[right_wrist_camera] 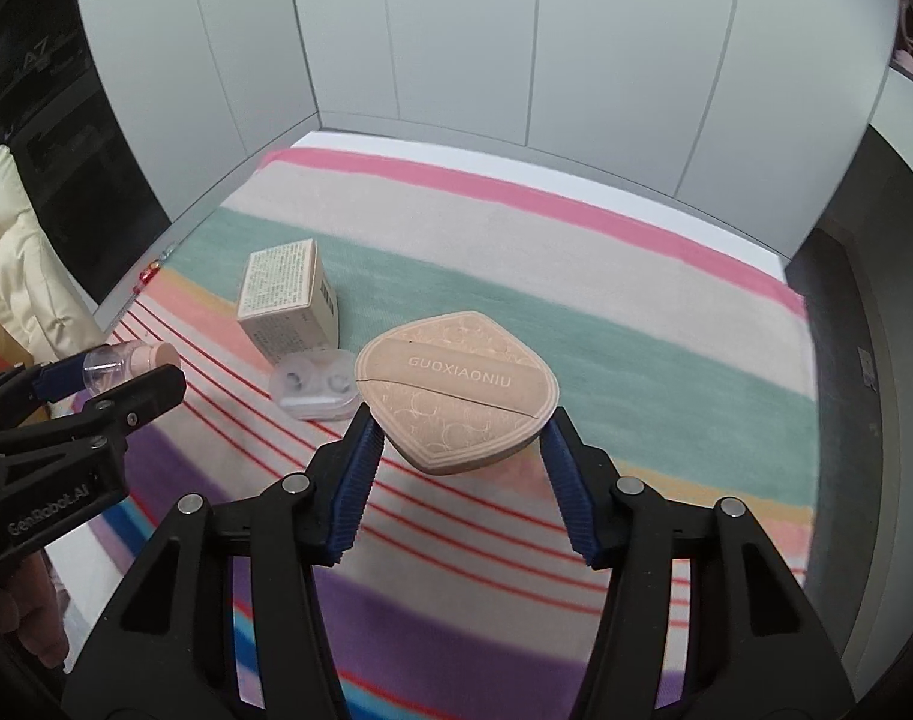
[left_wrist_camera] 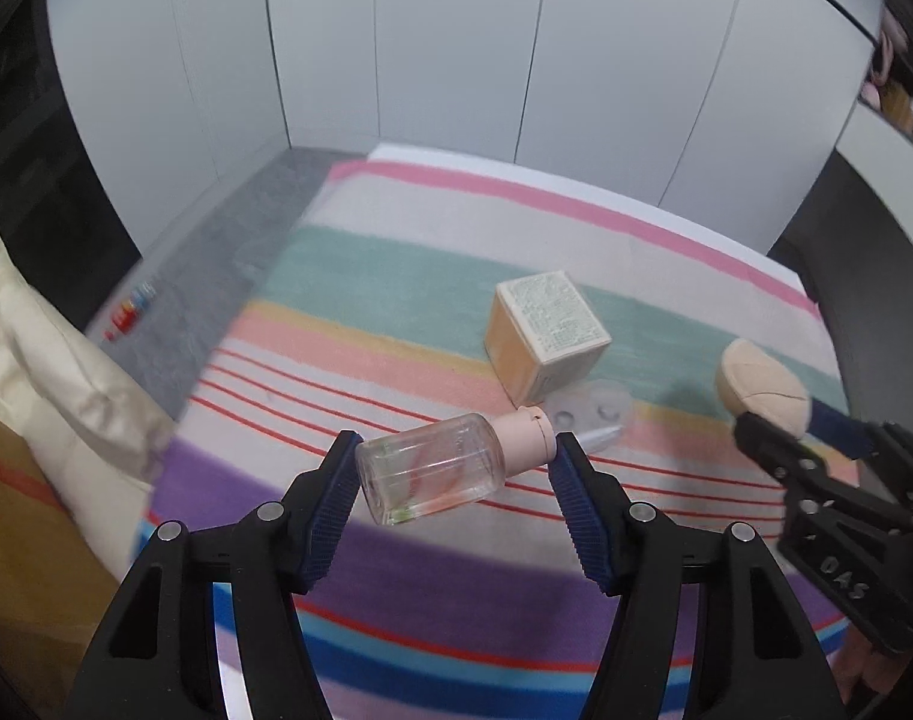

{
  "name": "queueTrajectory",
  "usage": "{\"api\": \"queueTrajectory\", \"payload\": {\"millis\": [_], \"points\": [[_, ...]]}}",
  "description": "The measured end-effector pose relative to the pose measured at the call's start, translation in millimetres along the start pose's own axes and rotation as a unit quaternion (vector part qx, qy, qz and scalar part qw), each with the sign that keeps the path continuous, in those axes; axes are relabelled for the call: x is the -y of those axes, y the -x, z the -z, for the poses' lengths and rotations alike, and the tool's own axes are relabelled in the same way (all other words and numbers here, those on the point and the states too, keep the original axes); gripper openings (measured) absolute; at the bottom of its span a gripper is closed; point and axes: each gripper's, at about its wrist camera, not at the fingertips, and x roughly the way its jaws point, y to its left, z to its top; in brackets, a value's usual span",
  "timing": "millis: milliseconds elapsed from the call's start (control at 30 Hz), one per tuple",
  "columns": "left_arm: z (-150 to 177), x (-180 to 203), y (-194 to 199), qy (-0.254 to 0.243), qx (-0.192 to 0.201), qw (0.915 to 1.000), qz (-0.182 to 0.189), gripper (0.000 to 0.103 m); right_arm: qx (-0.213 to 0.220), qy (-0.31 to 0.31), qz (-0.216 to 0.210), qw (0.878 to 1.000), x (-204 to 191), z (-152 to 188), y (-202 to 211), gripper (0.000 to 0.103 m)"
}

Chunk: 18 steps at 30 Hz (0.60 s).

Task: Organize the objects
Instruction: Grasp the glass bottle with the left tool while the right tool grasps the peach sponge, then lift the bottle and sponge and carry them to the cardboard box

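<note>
My left gripper [left_wrist_camera: 456,450] is shut on a clear bottle [left_wrist_camera: 432,474] with a pink cap, held sideways above the striped cloth [left_wrist_camera: 396,276]. It also shows at the left of the right wrist view [right_wrist_camera: 126,369]. My right gripper [right_wrist_camera: 456,426] is shut on a beige powder puff [right_wrist_camera: 456,390] marked GUOXIAONIU, held flat above the cloth; the puff shows at the right of the left wrist view [left_wrist_camera: 762,387]. A small cardboard box [left_wrist_camera: 546,333] [right_wrist_camera: 288,300] and a clear contact lens case [left_wrist_camera: 588,411] [right_wrist_camera: 315,390] lie on the cloth between the grippers.
White panel walls [left_wrist_camera: 456,48] close the back. A cream quilted jacket [left_wrist_camera: 54,372] lies at the left. A small red and blue item [left_wrist_camera: 129,312] lies on the grey floor left of the cloth.
</note>
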Motion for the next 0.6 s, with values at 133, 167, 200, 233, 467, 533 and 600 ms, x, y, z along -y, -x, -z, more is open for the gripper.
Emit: {"api": "queueTrajectory", "payload": {"millis": [133, 167, 200, 233, 467, 533, 600], "points": [[-5.2, 5.6, 24.4, -0.009, 0.007, 0.9999, 0.004, 0.065, 0.007, -0.009, 0.002, 1.000, 1.5, -0.8, 29.3, 0.057], [-5.9, 7.8, 31.9, -0.009, 0.009, 0.9999, 0.006, 0.065, 0.011, -0.008, 0.003, 1.000, 2.3, -0.4, 39.6, 0.057], [-6.8, 8.8, 40.5, -0.008, 0.011, 0.9999, 0.009, 0.065, 0.016, -0.010, 0.004, 1.000, 2.6, -0.4, 50.1, 0.057], [-7.2, 9.6, 45.1, -0.006, 0.011, 0.9999, 0.010, 0.065, 0.019, -0.012, 0.004, 1.000, 2.2, -1.6, 57.2, 0.057], [-4.4, 8.2, 88.1, 0.016, 0.023, 0.9994, 0.021, 0.065, 0.033, -0.030, -0.003, 0.999, 2.0, 2.0, 106.0, 0.057], [-2.3, 7.0, 97.4, 0.024, 0.027, 0.9990, 0.025, 0.065, 0.035, -0.032, -0.005, 0.999, 0.0, 5.8, 117.1, 0.057], [0.7, 4.5, 109.3, 0.031, 0.032, 0.9986, 0.029, 0.065, 0.038, -0.034, -0.007, 0.999, -2.8, 10.0, 129.1, 0.057]]}}
